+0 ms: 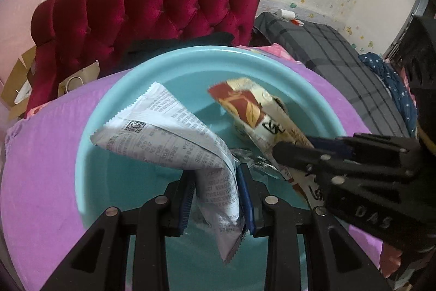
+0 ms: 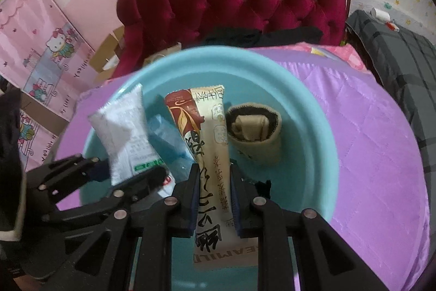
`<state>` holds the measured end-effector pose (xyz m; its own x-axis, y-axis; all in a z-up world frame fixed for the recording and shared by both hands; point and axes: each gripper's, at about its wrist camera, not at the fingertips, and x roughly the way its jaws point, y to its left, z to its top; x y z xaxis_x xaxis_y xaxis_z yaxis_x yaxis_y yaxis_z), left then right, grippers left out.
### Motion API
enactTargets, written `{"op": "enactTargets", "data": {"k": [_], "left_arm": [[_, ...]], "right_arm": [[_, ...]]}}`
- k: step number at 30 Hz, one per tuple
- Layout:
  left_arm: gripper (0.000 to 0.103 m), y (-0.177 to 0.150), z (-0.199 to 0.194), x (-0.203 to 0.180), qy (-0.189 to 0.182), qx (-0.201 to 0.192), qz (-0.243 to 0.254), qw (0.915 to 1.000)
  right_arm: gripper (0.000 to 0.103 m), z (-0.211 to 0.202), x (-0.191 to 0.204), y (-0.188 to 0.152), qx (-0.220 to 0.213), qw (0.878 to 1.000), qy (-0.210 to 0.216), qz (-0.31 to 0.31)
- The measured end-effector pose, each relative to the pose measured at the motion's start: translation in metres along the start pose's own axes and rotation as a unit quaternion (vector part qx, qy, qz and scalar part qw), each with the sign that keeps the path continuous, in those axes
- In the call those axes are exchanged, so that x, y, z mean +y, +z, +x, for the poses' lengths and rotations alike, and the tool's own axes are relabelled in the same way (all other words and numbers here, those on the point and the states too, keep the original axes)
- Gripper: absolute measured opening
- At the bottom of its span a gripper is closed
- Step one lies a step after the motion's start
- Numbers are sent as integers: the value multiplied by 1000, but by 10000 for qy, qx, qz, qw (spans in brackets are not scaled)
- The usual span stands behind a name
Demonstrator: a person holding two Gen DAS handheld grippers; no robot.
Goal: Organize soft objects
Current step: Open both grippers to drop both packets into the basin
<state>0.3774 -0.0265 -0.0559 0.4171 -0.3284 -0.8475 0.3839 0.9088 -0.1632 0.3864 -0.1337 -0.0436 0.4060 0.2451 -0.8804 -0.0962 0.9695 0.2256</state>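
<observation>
Left wrist view: the left tongs (image 1: 216,195) are closed on a white printed packet (image 1: 174,132), pinched between the blue pads; its upper part bends away to the far left while its serrated end hangs near the camera. The packet is held above a light blue basin (image 1: 109,105) resting on a purple bed cover (image 1: 41,168). At right, the right tongs (image 1: 294,150) grip a beige and red-brown sachet (image 1: 256,111) that slants over the basin's right half.

Right wrist view: the right tongs (image 2: 212,198) are clamped on the sachet (image 2: 209,138), which stands upright between the fingers with its top pointing far. At left, the left tongs (image 2: 130,173) hold the white packet (image 2: 125,132) over the basin (image 2: 321,143). Inside the basin, just right of the sachet, lies a rolled beige cloth with a black-edged opening (image 2: 256,132); a clear bluish bag (image 2: 166,138) lies between packet and sachet.
</observation>
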Motion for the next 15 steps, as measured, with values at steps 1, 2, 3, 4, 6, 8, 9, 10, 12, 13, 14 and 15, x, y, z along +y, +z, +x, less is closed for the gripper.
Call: {"op": "enactTargets", "data": {"k": [1, 2, 3, 4, 6, 8, 9, 10, 12, 13, 14, 15], "left_arm": [[35, 1, 5, 1, 10, 54, 14, 10000], [35, 2, 8, 2, 21, 81, 22, 10000], [35, 2, 10, 2, 37, 106, 47, 9999], [35, 2, 14, 2, 75, 148, 108, 9998], [35, 1, 16, 1, 79, 165, 151, 9997], [35, 1, 16, 1, 83, 158, 163, 9997], [35, 1, 16, 1, 82, 151, 167, 9997], [36, 0, 15, 1, 79, 145, 179, 9997], [37, 0, 14, -1, 95, 139, 206, 9996], [37, 0, 13, 0, 93, 136, 213, 9996], [37, 0, 12, -1, 109, 129, 221, 9996], [38, 0, 12, -1, 125, 125, 233, 9996]], "right_arm": [[21, 4, -1, 1, 36, 10000, -3, 16], [21, 9, -4, 1, 81, 10000, -17, 43], [21, 12, -6, 2, 99, 9999, -25, 70], [21, 14, -7, 2, 103, 9999, -23, 85], [21, 14, -8, 2, 75, 9999, -3, 98], [22, 12, -9, 2, 46, 9999, 37, 99], [22, 11, -9, 2, 42, 9999, 63, 106], [22, 9, -8, 2, 27, 9999, 68, 121], [24, 7, -6, 3, -6, 9999, 55, 111], [24, 6, -6, 3, -23, 9999, 65, 99], [24, 4, -5, 3, -36, 9999, 63, 95], [26, 2, -5, 4, -40, 9999, 42, 85]]}}
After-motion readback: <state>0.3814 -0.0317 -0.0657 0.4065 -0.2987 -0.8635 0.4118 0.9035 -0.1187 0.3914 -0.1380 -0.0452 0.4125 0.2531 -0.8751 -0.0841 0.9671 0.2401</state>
